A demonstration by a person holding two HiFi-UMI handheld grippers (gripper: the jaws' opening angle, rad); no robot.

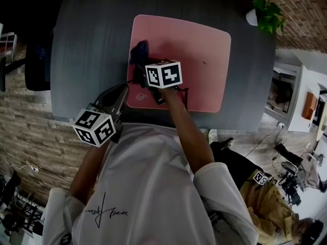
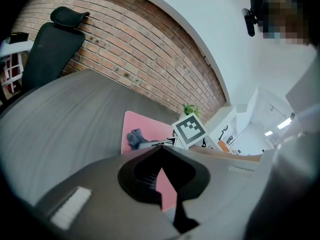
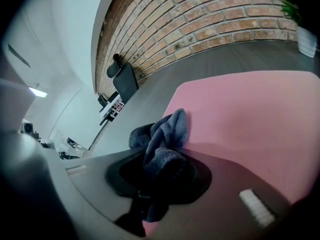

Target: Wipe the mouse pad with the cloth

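A pink mouse pad (image 1: 194, 60) lies on the round dark grey table (image 1: 87, 45). My right gripper (image 1: 139, 68) rests over the pad's near left part, shut on a crumpled blue-grey cloth (image 1: 139, 52). In the right gripper view the cloth (image 3: 167, 134) bunches between the jaws and spills onto the pad (image 3: 250, 114). My left gripper (image 1: 120, 93) hovers at the table's near edge, left of the pad, jaws shut and holding nothing. Its own view shows the jaw tips (image 2: 161, 148) meeting, with the cloth (image 2: 134, 138) and pad (image 2: 131, 126) beyond.
A potted plant (image 1: 265, 11) stands at the table's far right rim. A black office chair (image 1: 36, 60) sits beside the table on the left, against a brick wall (image 2: 140, 49). Another person (image 1: 271, 208) is at the lower right.
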